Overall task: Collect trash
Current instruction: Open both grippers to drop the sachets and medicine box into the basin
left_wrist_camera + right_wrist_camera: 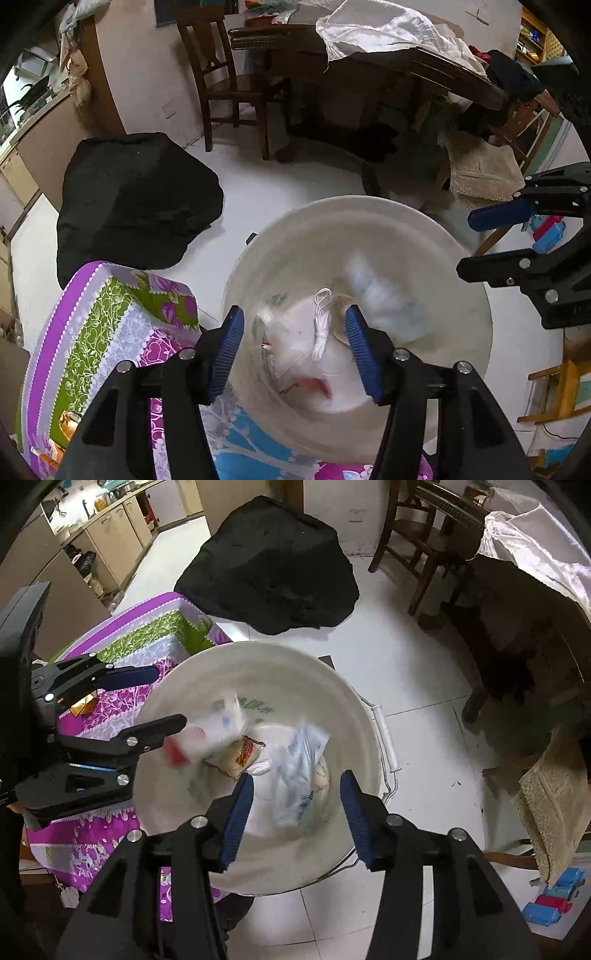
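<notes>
Both grippers over a white bucket (354,716) on the tiled floor (417,672), beside a table (122,701) under a purple-green floral cloth. Left gripper (293,345): fingers spread, nothing between the pads; blurred wrappers (306,354) lie below them in the bucket bottom. Right gripper (297,812): fingers also spread and empty, a clear plastic bag (303,771) in the bucket beneath the gap. A blurred red-white wrapper (199,738) sits just off the left fingertip, apart from it. Black sack (269,565) on the floor beyond.

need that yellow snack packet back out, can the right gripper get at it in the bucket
Probably yes: the right gripper hangs open over the white bucket, and the yellow snack packet lies exposed below, only a blurred white wrapper beside it.
</notes>
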Action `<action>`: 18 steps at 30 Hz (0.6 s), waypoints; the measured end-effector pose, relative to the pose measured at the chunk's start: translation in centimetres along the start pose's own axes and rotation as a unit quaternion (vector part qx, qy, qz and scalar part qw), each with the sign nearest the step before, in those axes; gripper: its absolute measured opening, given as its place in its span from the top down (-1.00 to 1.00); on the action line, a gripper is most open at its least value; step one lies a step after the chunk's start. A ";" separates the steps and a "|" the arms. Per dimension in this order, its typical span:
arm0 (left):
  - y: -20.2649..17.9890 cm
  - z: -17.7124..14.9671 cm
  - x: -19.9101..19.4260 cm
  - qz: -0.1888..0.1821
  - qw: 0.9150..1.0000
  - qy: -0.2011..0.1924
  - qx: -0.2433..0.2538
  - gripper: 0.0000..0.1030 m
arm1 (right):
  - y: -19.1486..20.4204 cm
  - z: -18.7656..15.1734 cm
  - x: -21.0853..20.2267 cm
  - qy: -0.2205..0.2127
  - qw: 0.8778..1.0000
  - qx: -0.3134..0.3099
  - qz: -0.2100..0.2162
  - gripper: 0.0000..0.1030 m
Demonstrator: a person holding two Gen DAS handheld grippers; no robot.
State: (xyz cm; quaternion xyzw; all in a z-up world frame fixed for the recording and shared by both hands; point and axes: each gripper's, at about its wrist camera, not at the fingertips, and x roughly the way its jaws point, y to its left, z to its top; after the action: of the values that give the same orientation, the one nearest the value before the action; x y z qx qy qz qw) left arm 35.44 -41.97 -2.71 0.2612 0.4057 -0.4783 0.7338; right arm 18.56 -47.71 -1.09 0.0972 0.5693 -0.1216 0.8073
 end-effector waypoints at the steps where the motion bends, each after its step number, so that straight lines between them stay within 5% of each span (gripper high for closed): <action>1: 0.1 0.0 0.0 0.000 1.000 0.000 0.002 -0.13 | 0.0 -0.1 0.0 0.000 1.000 0.000 0.001 0.09; 16: -0.1 -2.2 -2.2 0.032 0.999 -0.036 -0.005 -0.15 | 0.9 -1.4 0.0 -0.008 1.000 -0.003 -0.009 0.08; 18: 0.2 -3.3 -3.4 0.045 0.997 -0.058 -0.017 -0.20 | 1.6 -1.9 -0.5 -0.032 0.999 -0.002 -0.004 -0.10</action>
State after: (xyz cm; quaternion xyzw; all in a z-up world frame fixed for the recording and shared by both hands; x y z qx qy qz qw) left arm 33.72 -37.63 -1.61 0.2388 0.3583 -0.4524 0.7809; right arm 17.16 -45.54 -1.21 0.0894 0.5436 -0.1267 0.8249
